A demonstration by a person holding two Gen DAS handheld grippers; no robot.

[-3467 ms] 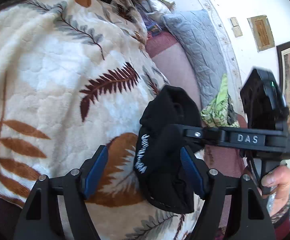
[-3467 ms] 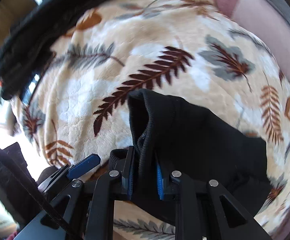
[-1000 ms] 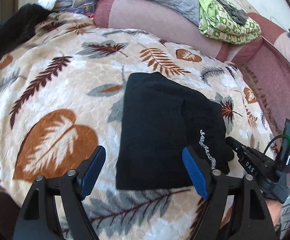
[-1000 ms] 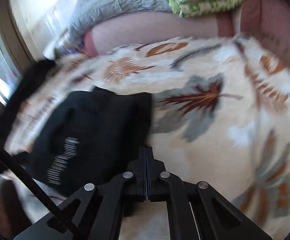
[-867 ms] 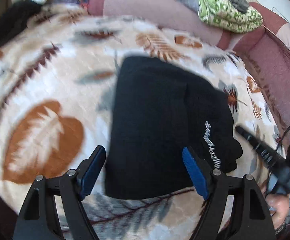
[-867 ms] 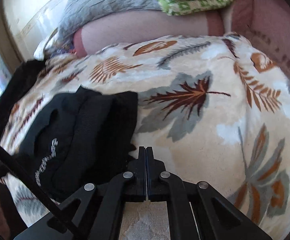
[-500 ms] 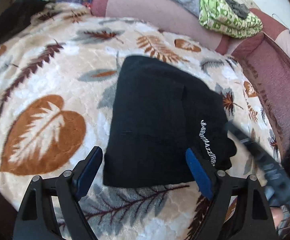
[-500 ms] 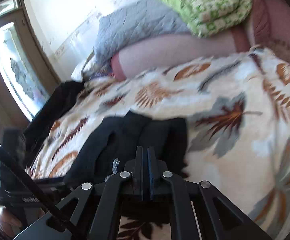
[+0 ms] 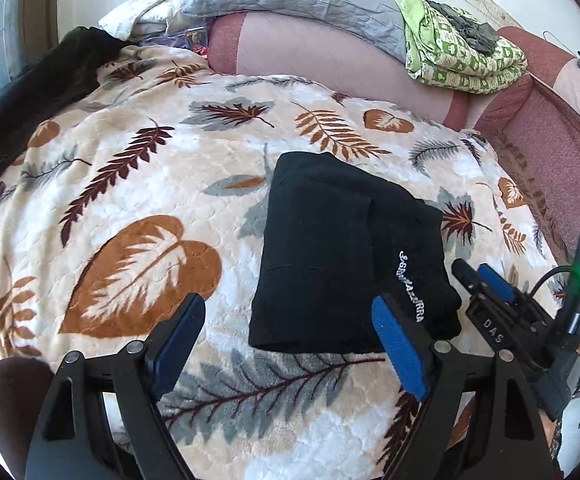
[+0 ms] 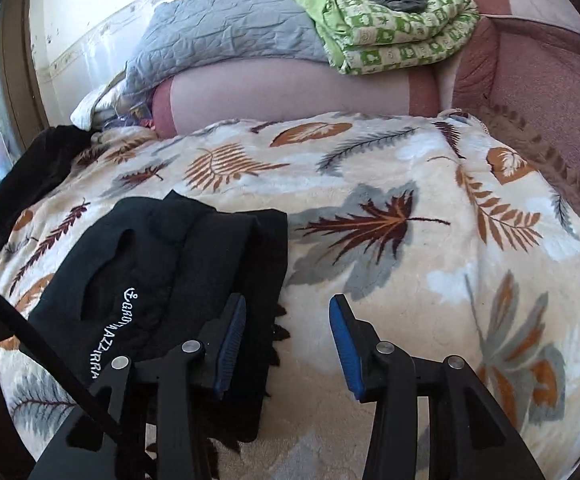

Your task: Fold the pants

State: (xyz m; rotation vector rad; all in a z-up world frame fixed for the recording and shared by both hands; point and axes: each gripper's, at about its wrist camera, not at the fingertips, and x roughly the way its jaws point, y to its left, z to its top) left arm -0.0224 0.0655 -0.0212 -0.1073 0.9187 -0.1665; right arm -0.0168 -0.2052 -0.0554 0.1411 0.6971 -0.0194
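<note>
Leaf-print blanket [image 9: 130, 208] fills the left wrist view, where the black pants [image 9: 342, 256] lie folded compact at two o'clock of the gaping left gripper [image 9: 290, 336], while the right wrist view shows the right gripper [image 10: 286, 340] likewise spread, empty, pants at nine o'clock, folding apparently finished.

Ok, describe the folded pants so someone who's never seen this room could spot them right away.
Find the cream leaf-print blanket spread over the pink couch. Near its middle lies a compact black bundle, the folded pants. Unlike the loose black garment at the blanket's edge, it carries white lettering.
</note>
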